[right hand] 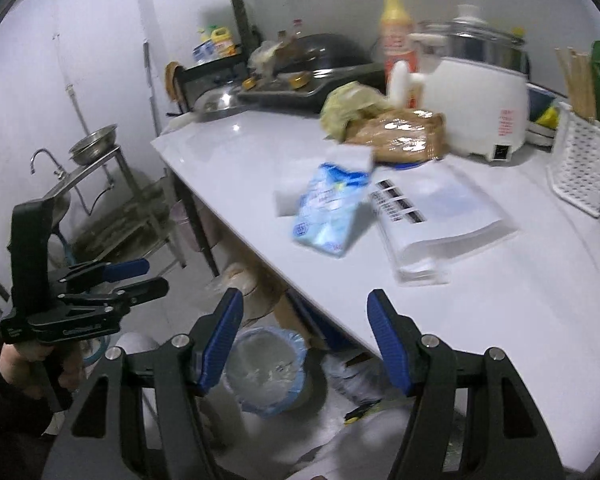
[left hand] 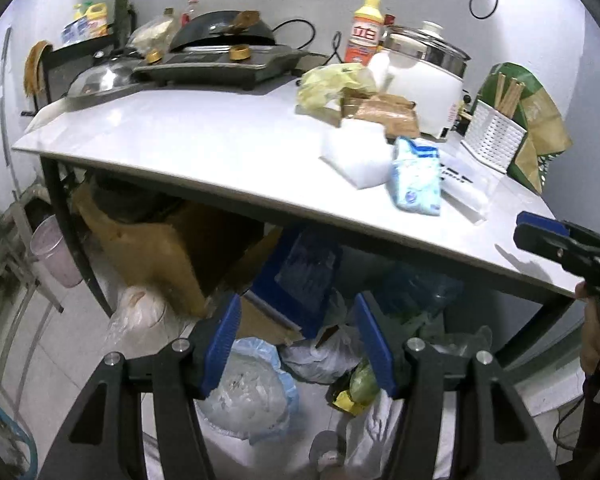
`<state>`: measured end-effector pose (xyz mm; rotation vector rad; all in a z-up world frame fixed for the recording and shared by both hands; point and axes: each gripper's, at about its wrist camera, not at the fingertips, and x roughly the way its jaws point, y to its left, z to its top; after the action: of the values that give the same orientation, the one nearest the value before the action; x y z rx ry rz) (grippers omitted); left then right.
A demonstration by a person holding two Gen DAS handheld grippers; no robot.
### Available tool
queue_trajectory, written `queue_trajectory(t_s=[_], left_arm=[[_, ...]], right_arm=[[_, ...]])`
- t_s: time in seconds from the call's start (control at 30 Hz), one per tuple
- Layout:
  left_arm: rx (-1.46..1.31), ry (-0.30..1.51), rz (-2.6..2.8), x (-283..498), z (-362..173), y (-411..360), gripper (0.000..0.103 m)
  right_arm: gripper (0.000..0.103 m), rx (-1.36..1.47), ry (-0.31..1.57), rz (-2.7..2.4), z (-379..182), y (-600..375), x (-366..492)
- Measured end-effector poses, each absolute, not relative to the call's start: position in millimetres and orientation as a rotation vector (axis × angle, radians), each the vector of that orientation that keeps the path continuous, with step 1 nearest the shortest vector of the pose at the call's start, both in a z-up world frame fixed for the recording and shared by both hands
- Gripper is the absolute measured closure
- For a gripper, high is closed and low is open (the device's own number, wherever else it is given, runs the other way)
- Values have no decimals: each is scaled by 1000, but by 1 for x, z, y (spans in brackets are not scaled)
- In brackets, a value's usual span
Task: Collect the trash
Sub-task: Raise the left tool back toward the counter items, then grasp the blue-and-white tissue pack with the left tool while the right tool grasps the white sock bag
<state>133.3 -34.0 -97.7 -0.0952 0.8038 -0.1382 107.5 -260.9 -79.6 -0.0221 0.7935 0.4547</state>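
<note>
Both grippers stand part open with nothing between the blue pads. The left gripper [left hand: 298, 344] sits at lower centre over the blue-lined bin [left hand: 252, 392] under the worktop [left hand: 180, 140]; the blue packet [left hand: 416, 176] lies up right. The right gripper [right hand: 306, 340] has the packet [right hand: 328, 212] above it. Only the right view shows a sink [right hand: 60, 176] at left.

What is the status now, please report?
Left gripper open, empty. Right gripper open, empty. Blue packet lies on table; lined bin on the floor below. Nothing blocking.
</note>
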Motion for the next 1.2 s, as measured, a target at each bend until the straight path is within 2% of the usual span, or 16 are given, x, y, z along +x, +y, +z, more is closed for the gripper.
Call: queue_trajectory(t_s=[0.33, 0.4, 0.6, 1.0, 1.07, 1.13, 1.2], left_arm=[[-77, 782, -222, 151, -87, -66, 43], [-78, 777, -232, 155, -86, -69, 43], [-79, 769, -236, 166, -84, -73, 43], [-118, 755, -253, 182, -85, -65, 43], [-118, 753, -263, 186, -85, -68, 43], [-119, 748, -279, 189, -84, -71, 43], [-118, 744, -297, 192, -83, -77, 43]], right_arm=[[40, -150, 759, 349, -76, -291, 139], [36, -179, 762, 350, -79, -291, 148], [36, -252, 774, 377, -86, -272, 181], [36, -259, 876, 354, -110, -255, 234], [41, -245, 883, 344, -111, -258, 237], [56, -223, 899, 349, -112, -262, 240], [63, -201, 901, 361, -111, -266, 240]])
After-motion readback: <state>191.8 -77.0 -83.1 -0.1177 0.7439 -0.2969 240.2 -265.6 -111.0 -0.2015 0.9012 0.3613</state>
